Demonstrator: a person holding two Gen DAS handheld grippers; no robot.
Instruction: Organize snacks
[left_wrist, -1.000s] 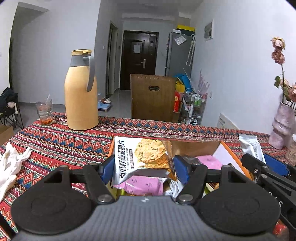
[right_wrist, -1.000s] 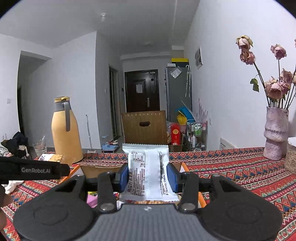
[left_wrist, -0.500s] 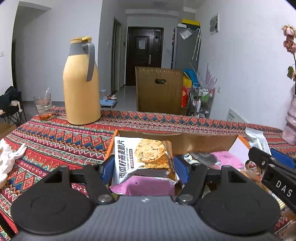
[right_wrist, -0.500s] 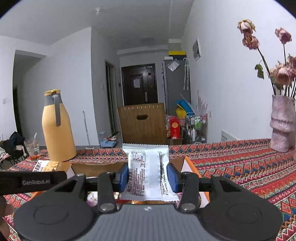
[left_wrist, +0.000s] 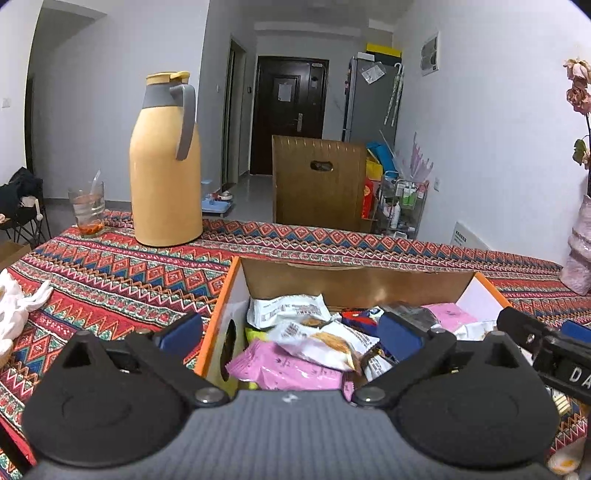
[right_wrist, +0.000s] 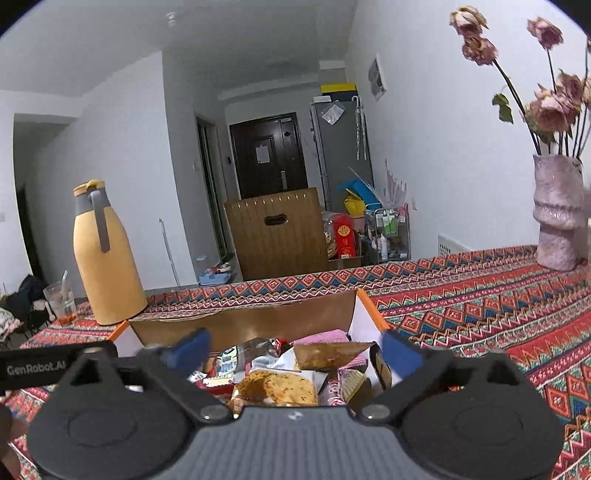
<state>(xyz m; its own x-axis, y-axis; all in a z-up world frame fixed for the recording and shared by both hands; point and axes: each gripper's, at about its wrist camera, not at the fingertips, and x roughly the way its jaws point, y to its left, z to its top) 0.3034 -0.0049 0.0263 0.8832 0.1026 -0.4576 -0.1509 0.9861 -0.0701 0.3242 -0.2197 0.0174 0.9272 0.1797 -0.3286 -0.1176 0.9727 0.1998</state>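
Note:
A cardboard box (left_wrist: 354, 284) with an orange rim lies on the patterned tablecloth, filled with several snack packets. My left gripper (left_wrist: 290, 332) hovers over its left part, jaws opening wide, pads pressing on nothing. Below it lie a white cookie packet (left_wrist: 317, 341) and a pink packet (left_wrist: 280, 365). My right gripper (right_wrist: 295, 350) hangs over the same box (right_wrist: 240, 325), jaws also opening wide. Beneath it a cookie packet (right_wrist: 277, 386) rests loose among the others. Neither gripper holds anything.
A tall yellow thermos (left_wrist: 166, 166) and a glass (left_wrist: 88, 208) stand at the far left of the table. A pink vase (right_wrist: 557, 218) with dried roses stands far right. White cloth (left_wrist: 14, 306) lies at the left edge. A wooden chair (left_wrist: 319, 181) stands behind the table.
Both grippers were shut on a packet each: the left on a cookie packet, the right on a white one. Both have opened, and the packets have dropped into the box.

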